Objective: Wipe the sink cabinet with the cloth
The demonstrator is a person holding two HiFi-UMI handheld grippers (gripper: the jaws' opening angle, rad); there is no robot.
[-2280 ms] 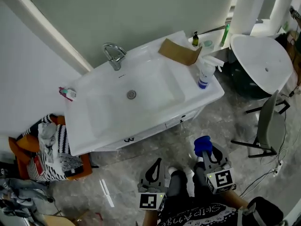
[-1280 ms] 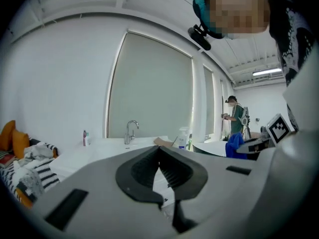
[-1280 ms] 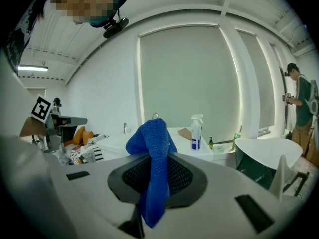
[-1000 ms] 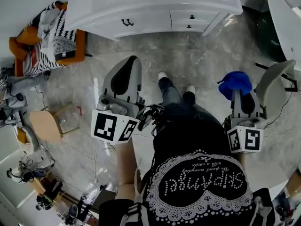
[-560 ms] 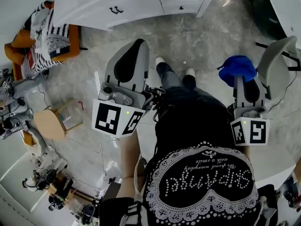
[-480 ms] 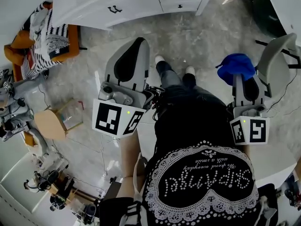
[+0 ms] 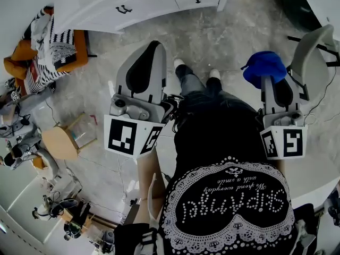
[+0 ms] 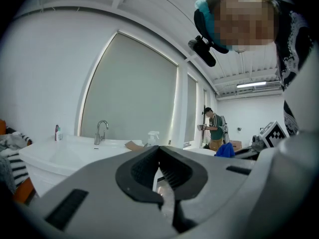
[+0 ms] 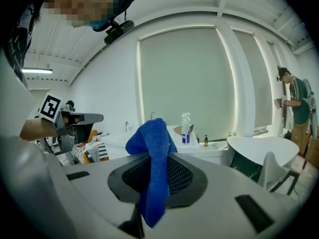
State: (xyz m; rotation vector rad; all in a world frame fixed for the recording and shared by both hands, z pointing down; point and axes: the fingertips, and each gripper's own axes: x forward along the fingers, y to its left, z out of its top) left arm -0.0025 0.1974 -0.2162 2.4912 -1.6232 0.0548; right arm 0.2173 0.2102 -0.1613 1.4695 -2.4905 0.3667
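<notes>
- The white sink cabinet (image 7: pixel 133 4) runs along the top edge of the head view, its dark drawer handles (image 7: pixel 123 8) facing the person.
- The person stands back from the cabinet on the marbled floor (image 7: pixel 234 36). Their shoes (image 7: pixel 179 64) point toward it, with a stretch of floor between.
- The blue cloth (image 7: pixel 264 67) is held up in the air, well apart from the cabinet and off toward its right end. It touches no part of the cabinet.
- The right gripper (image 9: pixel 158 156) is clamped on that cloth. The cloth bunches above the jaw tips, and a tail of it hangs down between the pads.
- The left gripper (image 8: pixel 159 148) has its jaw tips pressed together with nothing between them. It is raised in front of the person, clear of the cabinet front and nearer its middle.
- On top of the cabinet, the tap (image 8: pixel 101 131) rises behind the basin. A spray bottle (image 9: pixel 186 128) stands toward the right end, with a small dark bottle (image 9: pixel 205 141) just past it.
- A heap of striped clothes (image 7: pixel 58 44) lies on something orange by the left end of the cabinet.
- A grey chair (image 7: pixel 313 62) stands out from the cabinet's right end, near the cloth.
- Another person (image 9: pixel 296 108) stands far off, past the right end of the cabinet.
</notes>
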